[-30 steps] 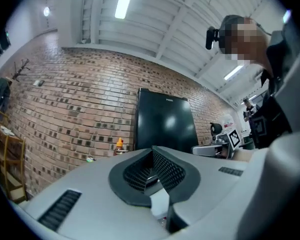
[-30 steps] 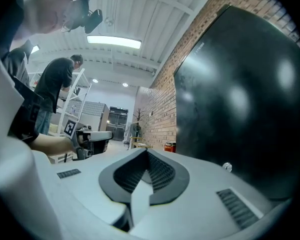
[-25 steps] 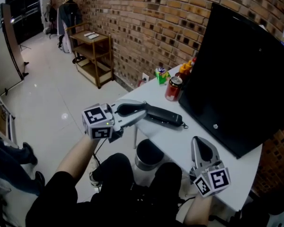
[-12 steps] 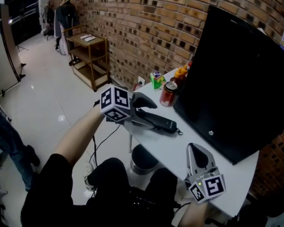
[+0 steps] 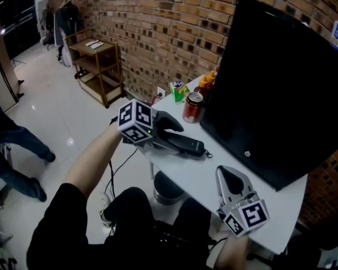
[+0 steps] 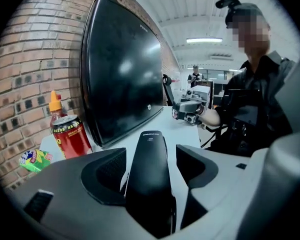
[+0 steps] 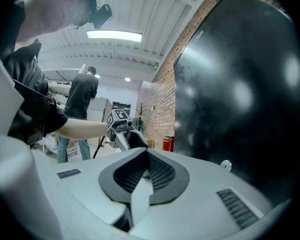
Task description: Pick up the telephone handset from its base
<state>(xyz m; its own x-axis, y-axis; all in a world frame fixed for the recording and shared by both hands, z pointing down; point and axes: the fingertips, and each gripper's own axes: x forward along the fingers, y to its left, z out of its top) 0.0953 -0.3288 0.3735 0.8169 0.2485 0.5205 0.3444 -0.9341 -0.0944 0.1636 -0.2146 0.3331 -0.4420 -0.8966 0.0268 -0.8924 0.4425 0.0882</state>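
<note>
The handset (image 6: 149, 179) lies flat on the table (image 5: 211, 170), lengthwise between the jaws of the left gripper (image 5: 170, 134). These are spread wide, with a gap showing on each side. Ahead of that gripper stands the monitor (image 6: 120, 69), with a can (image 6: 70, 136) to its left. The right gripper (image 7: 142, 176), well apart from it, is pressed together on nothing.

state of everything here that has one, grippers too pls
left gripper: open, jaws either side of the handset, not pressing on it
right gripper: shut, empty
telephone handset: lying flat on the table, not lifted
monitor: upright, screen dark
red can: upright; opened or not, cannot tell
sauce bottle: upright, cap on
</note>
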